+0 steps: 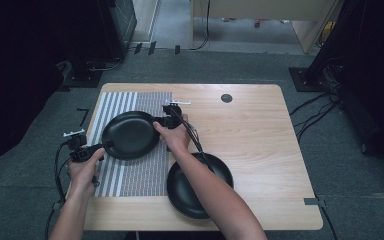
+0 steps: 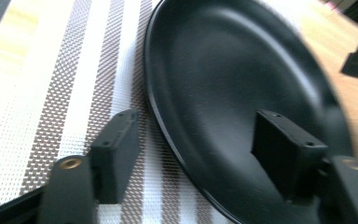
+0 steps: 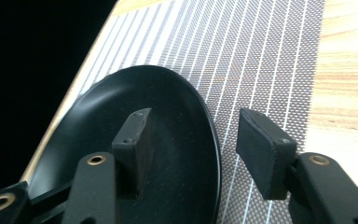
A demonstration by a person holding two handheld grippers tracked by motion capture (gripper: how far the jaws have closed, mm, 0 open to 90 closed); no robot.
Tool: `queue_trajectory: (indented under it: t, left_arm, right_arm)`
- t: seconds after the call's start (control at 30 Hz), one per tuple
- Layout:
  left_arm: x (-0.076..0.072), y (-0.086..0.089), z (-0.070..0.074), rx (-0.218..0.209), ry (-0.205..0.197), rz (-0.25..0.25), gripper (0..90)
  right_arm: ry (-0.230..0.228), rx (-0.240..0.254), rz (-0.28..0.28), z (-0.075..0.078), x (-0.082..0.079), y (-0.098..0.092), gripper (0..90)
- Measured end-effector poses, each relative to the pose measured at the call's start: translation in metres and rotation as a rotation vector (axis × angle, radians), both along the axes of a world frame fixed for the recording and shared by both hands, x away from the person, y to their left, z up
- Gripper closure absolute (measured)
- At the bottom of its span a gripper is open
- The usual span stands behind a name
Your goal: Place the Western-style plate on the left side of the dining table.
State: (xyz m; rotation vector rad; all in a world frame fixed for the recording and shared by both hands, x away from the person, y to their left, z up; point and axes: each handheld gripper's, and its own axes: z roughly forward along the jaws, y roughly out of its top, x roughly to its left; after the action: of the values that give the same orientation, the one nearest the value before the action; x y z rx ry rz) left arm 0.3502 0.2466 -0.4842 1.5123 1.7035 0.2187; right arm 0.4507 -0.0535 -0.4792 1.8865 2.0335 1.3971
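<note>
Black and shallow, the plate (image 1: 130,135) sits on the striped mat (image 1: 140,175) at the left of the wooden worktop (image 1: 260,140), with a second black plate (image 1: 192,192) near the front edge, partly under the person's right forearm. Both tools straddle the first plate's rim with jaws parted and pads off it: the left tool (image 2: 193,154) at its near-left edge, the right tool (image 3: 191,149) at the far-right edge. Released, then, and the plate rests flat. My worry is the withdrawal: either tool has one jaw hanging over the dish, so pulling away sideways could catch the rim and drag the plate across the mat, or tip it.
</note>
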Motion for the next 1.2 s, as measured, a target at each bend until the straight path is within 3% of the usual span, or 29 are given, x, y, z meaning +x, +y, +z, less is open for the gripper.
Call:
queue_trajectory:
  t: [0.17, 0.2, 0.3, 0.33, 0.5, 0.6, 0.77, 0.93, 1.1, 1.2]
  left_arm:
    - [-0.014, -0.004, 0.012, 0.015, -0.05, -0.027, 19.1]
    - [-0.022, -0.006, 0.016, 0.021, -0.078, -0.028, 18.7]
    - [-0.029, -0.01, 0.019, 0.021, -0.1, -0.027, 17.7]
    - [-0.035, -0.015, 0.022, 0.028, -0.116, -0.029, 17.0]
    - [-0.045, -0.027, 0.028, 0.065, -0.145, -0.044, 11.3]
    - [-0.055, -0.04, 0.03, 0.093, -0.17, -0.079, 9.2]
    - [-0.066, -0.046, 0.028, 0.108, -0.179, -0.094, 9.0]
    - [-0.086, -0.043, 0.02, 0.105, -0.185, -0.078, 9.0]
    - [-0.098, -0.04, 0.012, 0.118, -0.182, -0.072, 9.0]
    - [-0.107, -0.038, 0.004, 0.152, -0.174, -0.074, 9.0]
  right_arm:
    - [-0.036, -0.016, 0.053, 0.014, -0.009, -0.012, 43.1]
    - [-0.041, -0.005, 0.074, 0.017, -0.011, -0.014, 42.5]
    - [-0.059, 0.011, 0.096, 0.024, -0.017, -0.021, 39.6]
    - [-0.071, 0.036, 0.113, 0.03, -0.022, -0.03, 36.7]
    - [-0.096, 0.013, 0.138, 0.038, -0.031, -0.043, 33.7]
    - [-0.109, 0.007, 0.165, 0.044, -0.043, -0.056, 32.5]
    - [-0.128, 0.009, 0.17, 0.049, -0.054, -0.068, 32.1]
    - [-0.144, 0.013, 0.172, 0.054, -0.07, -0.085, 30.9]
    - [-0.17, -0.012, 0.175, 0.055, -0.082, -0.099, 30.8]
    - [-0.181, -0.018, 0.176, 0.054, -0.088, -0.107, 30.6]
